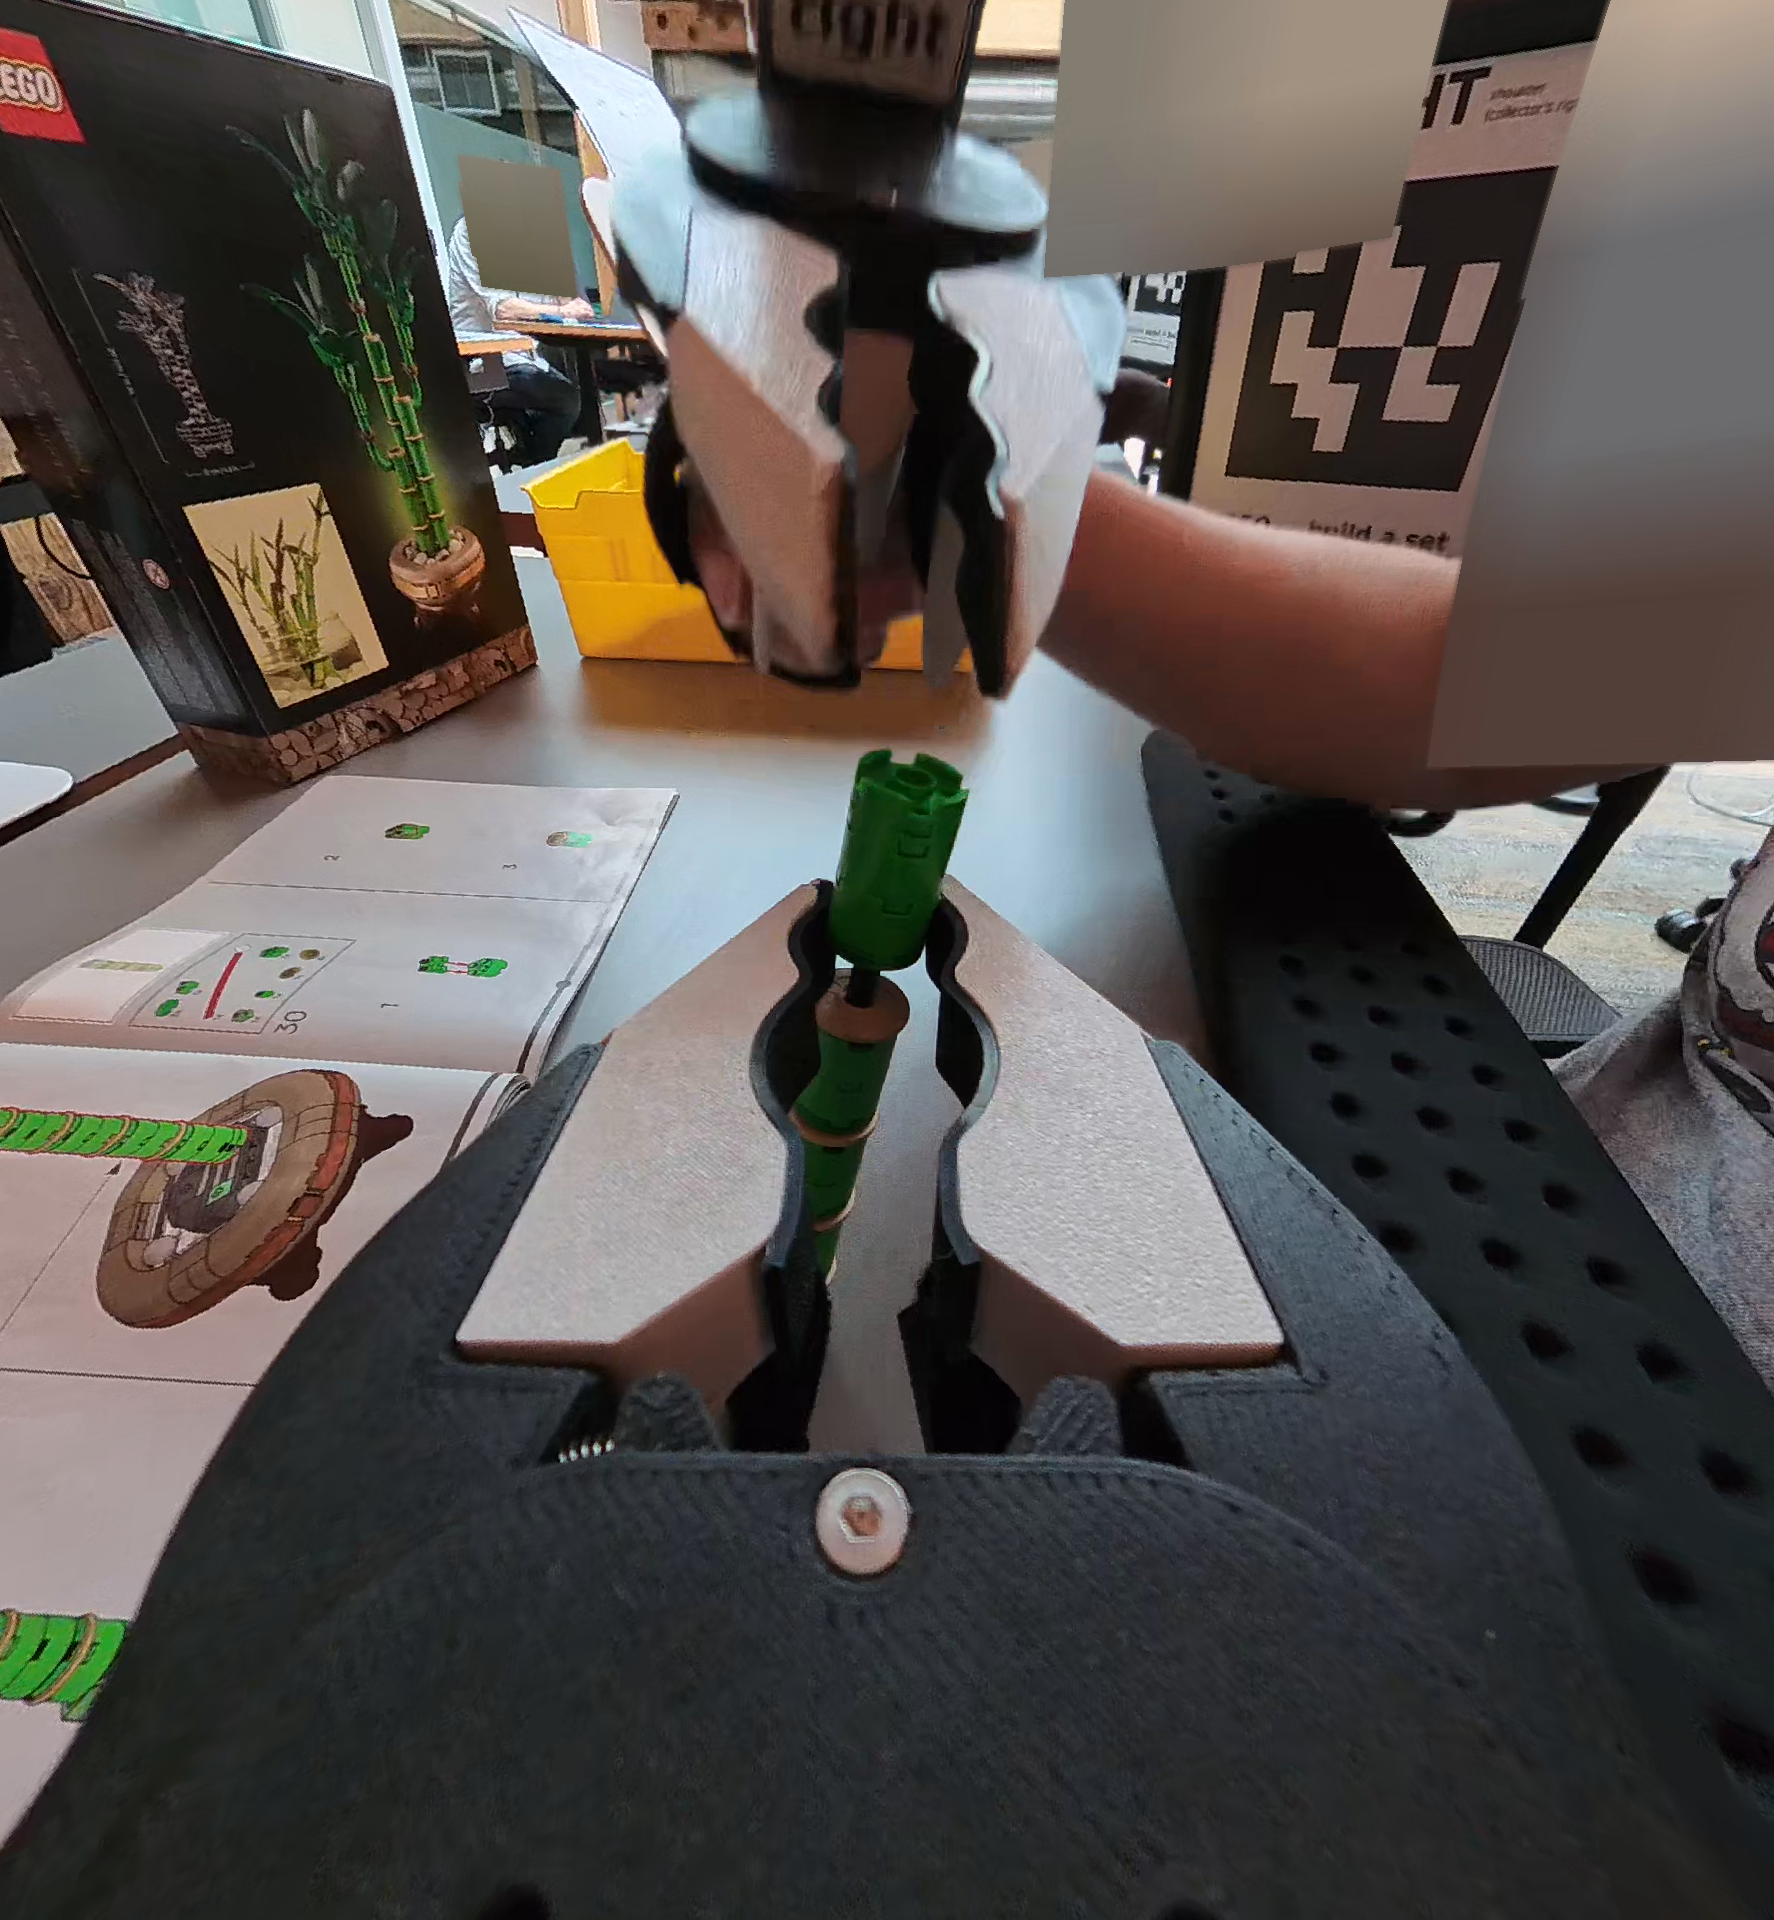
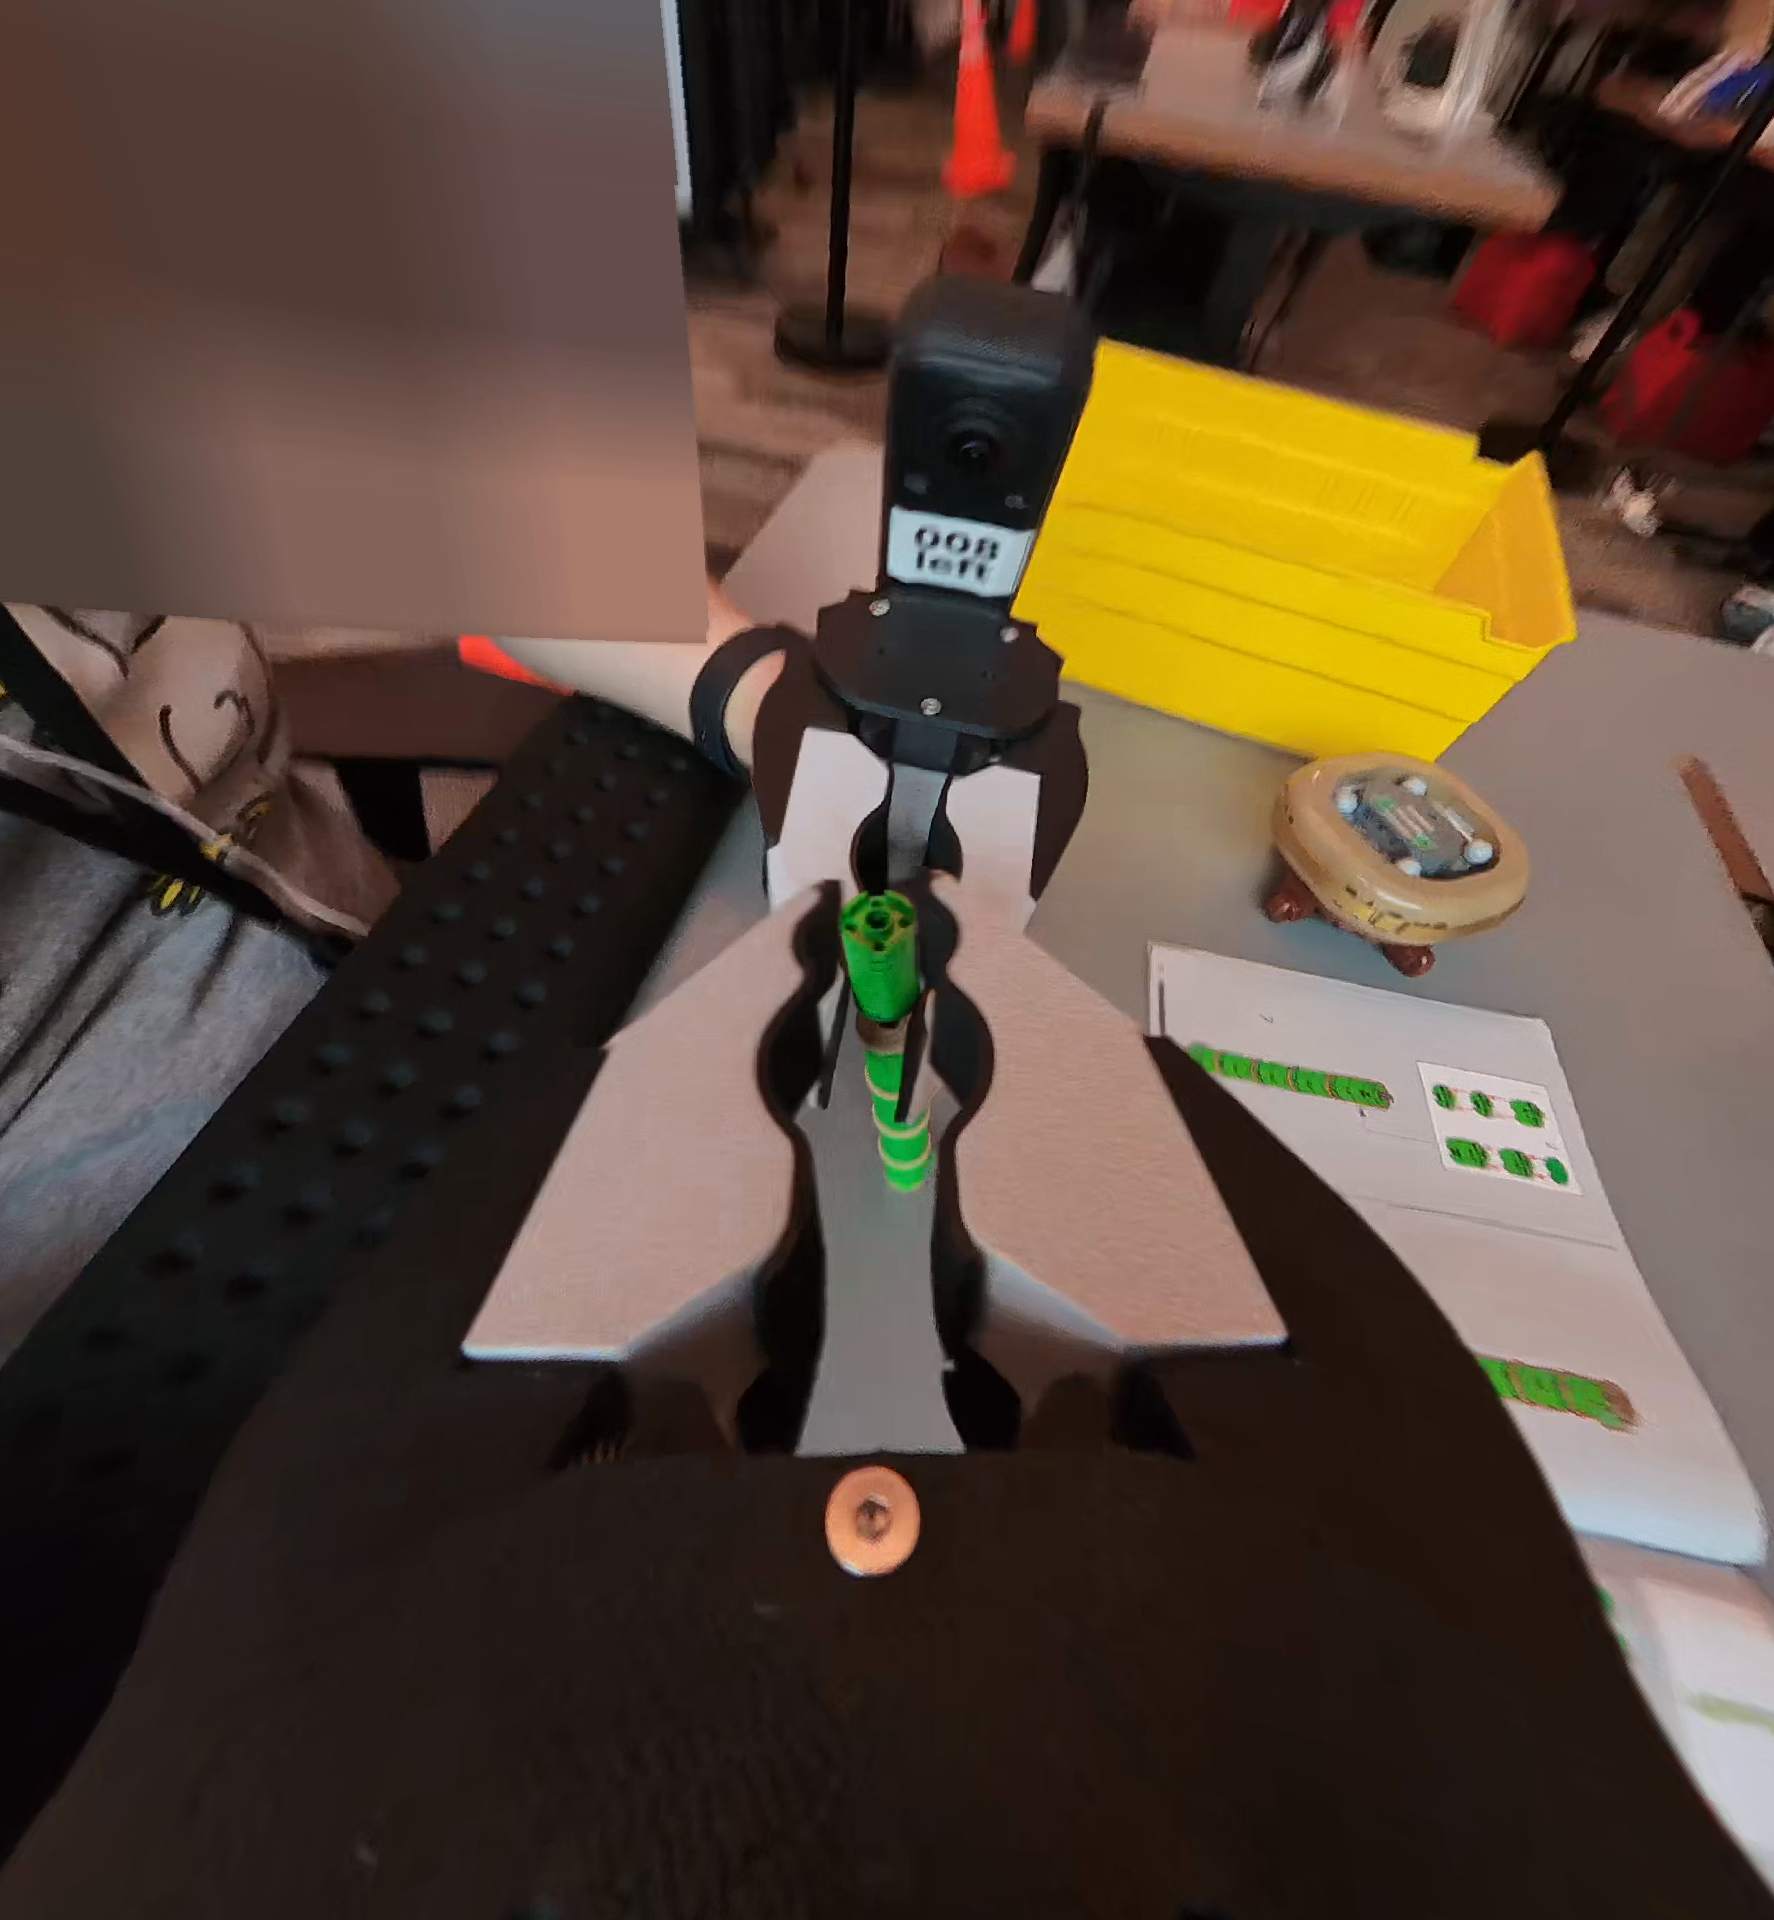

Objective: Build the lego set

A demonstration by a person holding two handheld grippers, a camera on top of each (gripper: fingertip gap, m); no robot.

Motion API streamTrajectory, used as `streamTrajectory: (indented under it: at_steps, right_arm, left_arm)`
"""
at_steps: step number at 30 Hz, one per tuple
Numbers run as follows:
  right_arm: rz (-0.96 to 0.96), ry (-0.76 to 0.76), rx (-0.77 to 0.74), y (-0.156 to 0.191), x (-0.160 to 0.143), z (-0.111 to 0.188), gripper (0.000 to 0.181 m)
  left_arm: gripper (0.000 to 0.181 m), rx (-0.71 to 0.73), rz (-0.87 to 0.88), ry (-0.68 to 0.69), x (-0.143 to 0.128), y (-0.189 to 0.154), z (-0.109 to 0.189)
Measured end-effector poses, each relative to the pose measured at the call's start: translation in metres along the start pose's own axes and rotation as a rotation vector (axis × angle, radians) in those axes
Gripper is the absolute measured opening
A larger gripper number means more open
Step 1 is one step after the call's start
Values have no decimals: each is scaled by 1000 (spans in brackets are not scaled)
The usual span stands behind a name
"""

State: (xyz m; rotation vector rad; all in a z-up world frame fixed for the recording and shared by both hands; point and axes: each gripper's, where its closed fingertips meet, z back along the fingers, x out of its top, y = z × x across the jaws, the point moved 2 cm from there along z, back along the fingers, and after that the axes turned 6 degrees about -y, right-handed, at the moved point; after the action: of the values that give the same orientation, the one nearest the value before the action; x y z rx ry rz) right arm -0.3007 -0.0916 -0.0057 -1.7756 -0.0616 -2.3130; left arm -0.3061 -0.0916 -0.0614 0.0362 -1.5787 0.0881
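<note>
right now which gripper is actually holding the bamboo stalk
The left gripper: its fingertips clamp the green top segment of the bamboo stalk. The right gripper hangs above the stalk's tip, empty, not touching it.

Each gripper is built from black, ribbed printed plastic. On the left gripper [image 1: 878,904] pale flat plates with wavy black inner edges are carried, and a silver hex screw [image 1: 862,1522] is set near its base. On the right gripper [image 2: 878,914] the same plates and screw [image 2: 870,1520] are seen. A grey printed shirt [image 1: 1756,1122] is worn.
</note>
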Motion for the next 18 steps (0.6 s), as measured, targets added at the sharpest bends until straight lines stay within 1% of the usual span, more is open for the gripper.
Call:
streamTrajectory:
  at_steps: [1,5,6,8,11,18]
  right_arm:
    - [17,84,25,2,3,1,5]
    - [114,434,77,5,5,-5,7]
    - [141,505,86,4,4,-7,7]
    - [182,600,108,5,1,-9,6]
    - [251,688,94,1,-2,-11,5]
    - [271,766,112,3,-5,-12,8]
  left_arm:
    - [15,2,1,1,0,0,0]
    - [15,10,-6,11,0,1,0]
    - [15,9,-5,14,0,0,0]
    - [15,10,-4,16,0,0,0]
    - [15,7,0,15,-1,0,-1]
    - [15,-7,-2,21,-1,-3,-2]
